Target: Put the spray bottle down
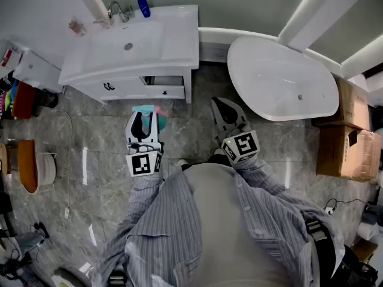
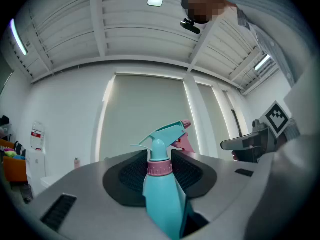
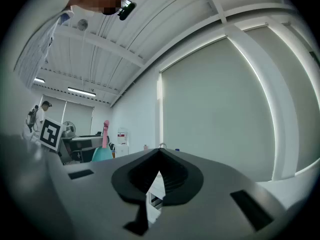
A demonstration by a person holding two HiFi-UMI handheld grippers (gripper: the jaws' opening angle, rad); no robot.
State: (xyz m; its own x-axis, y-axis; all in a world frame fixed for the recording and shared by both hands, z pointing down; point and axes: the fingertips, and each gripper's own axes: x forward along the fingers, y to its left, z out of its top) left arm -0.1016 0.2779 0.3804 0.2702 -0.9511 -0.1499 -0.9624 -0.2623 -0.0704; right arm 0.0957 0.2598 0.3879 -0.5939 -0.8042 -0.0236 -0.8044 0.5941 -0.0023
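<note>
Spray bottle (image 2: 162, 194) gripped between left gripper (image 1: 144, 118) jaws (trigger head past tips); right gripper (image 1: 220, 109) closed, empty.

The spray bottle (image 2: 162, 204) is smooth teal plastic, the bathtub (image 1: 269, 70) glossy white, the floor (image 1: 90, 136) polished grey stone.

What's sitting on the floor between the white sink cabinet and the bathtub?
Nothing. The head view shows only bare grey floor between the sink cabinet and the bathtub.
</note>
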